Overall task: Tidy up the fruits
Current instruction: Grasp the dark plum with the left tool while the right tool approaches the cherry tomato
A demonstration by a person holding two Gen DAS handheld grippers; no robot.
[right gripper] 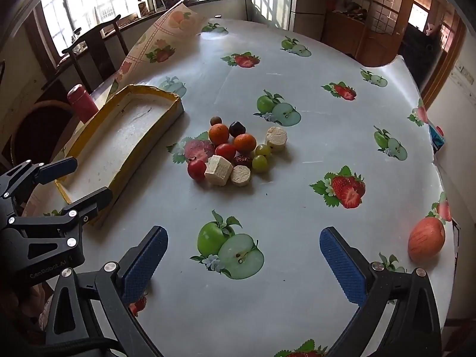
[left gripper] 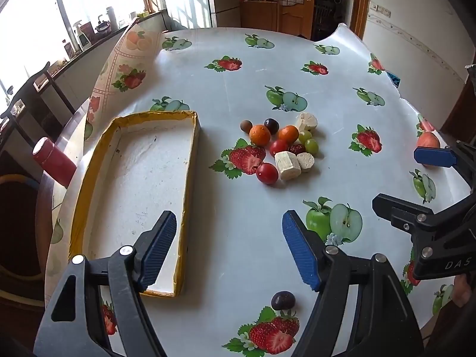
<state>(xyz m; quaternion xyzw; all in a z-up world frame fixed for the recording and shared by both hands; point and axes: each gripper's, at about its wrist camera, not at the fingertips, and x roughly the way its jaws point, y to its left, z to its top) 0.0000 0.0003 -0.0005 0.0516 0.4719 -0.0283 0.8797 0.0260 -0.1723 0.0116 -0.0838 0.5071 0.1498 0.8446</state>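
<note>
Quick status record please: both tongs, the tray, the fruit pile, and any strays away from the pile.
left tongs: open, holding nothing, above the table near the tray's near end
right tongs: open, holding nothing, above bare tablecloth
tray: yellow-edged, white inside, no fruit in it
fruit pile: mid-table, right of the tray; two oranges, red tomatoes, green grapes, dark plum, pale cut chunks
stray plum: alone on the cloth, close in front of the left tongs
stray apple: alone near the table's right edge

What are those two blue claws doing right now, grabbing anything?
Left gripper: open, holding nothing, above the table near the yellow-edged tray.
Right gripper: open, holding nothing, short of the fruit pile.
</note>
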